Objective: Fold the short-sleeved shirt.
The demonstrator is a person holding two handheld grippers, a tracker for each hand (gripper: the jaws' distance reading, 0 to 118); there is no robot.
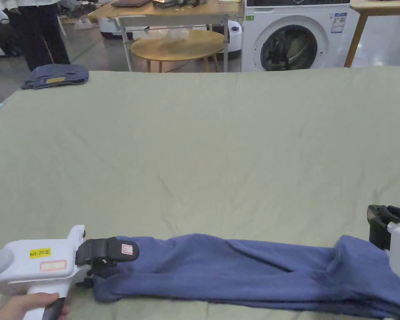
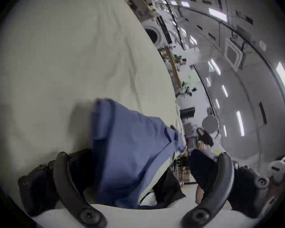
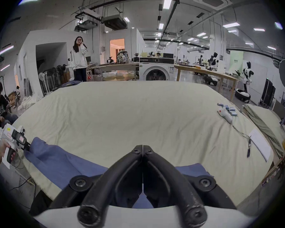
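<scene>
Blue cloth, the short-sleeved shirt [image 1: 253, 266], lies as a long narrow band along the near edge of our pale green bed sheet [image 1: 203, 137]; our left gripper [image 1: 111, 260] sits at its left end, jaws spread wide in the left gripper view with the cloth lying between them, not pinched; our right gripper [image 3: 142, 146] hovers over the shirt's right end, jaw tips pressed together with nothing between them; folded denim [image 1: 55, 76] rests at the sheet's far left corner.
</scene>
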